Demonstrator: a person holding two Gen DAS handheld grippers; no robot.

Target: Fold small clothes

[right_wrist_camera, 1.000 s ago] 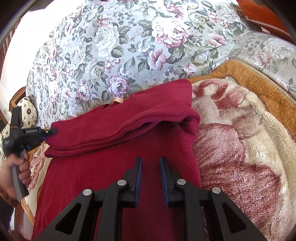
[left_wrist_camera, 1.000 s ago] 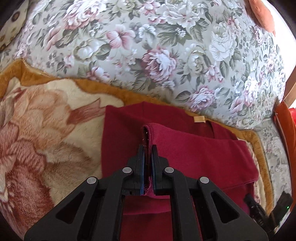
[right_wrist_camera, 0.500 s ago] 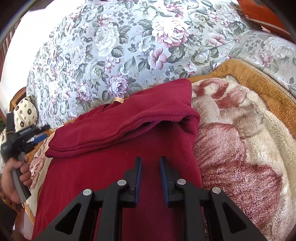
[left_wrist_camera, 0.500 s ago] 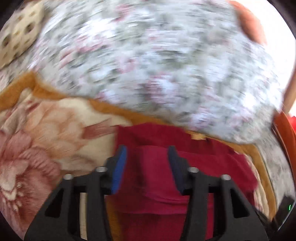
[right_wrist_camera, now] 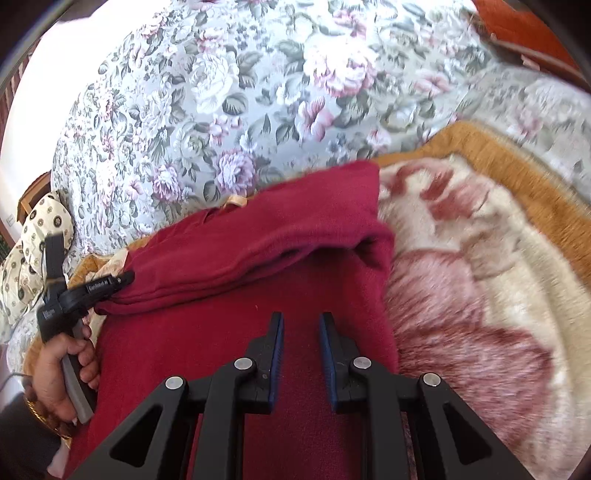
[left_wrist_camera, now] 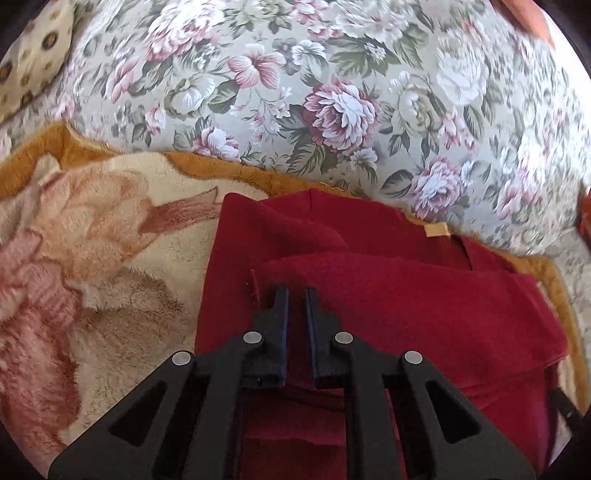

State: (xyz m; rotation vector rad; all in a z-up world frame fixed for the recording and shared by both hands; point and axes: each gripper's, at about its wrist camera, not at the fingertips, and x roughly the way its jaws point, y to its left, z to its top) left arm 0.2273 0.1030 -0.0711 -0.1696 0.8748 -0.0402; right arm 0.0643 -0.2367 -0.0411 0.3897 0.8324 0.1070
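Observation:
A dark red knit garment [left_wrist_camera: 388, 306] lies on a plush floral blanket, with a part folded across its upper half; it also shows in the right wrist view [right_wrist_camera: 240, 295]. A tan label [left_wrist_camera: 436, 230] sits at its collar. My left gripper [left_wrist_camera: 295, 295] hovers over the fold's left end with a narrow gap between its jaws and nothing in them; seen from the right wrist view [right_wrist_camera: 122, 278], its tips touch the fold's edge. My right gripper [right_wrist_camera: 301, 319] is open and empty above the garment's lower part.
The cream and pink blanket [left_wrist_camera: 92, 266] with an orange border lies under the garment. A floral sofa back [left_wrist_camera: 295, 92] rises behind it. A patterned cushion [right_wrist_camera: 33, 236] is at the far left. An orange cushion [right_wrist_camera: 517, 22] sits top right.
My left gripper let go of the fold's end, opened wide, pulled back, then narrowed again over the fold. The right gripper stayed open and shifted slightly.

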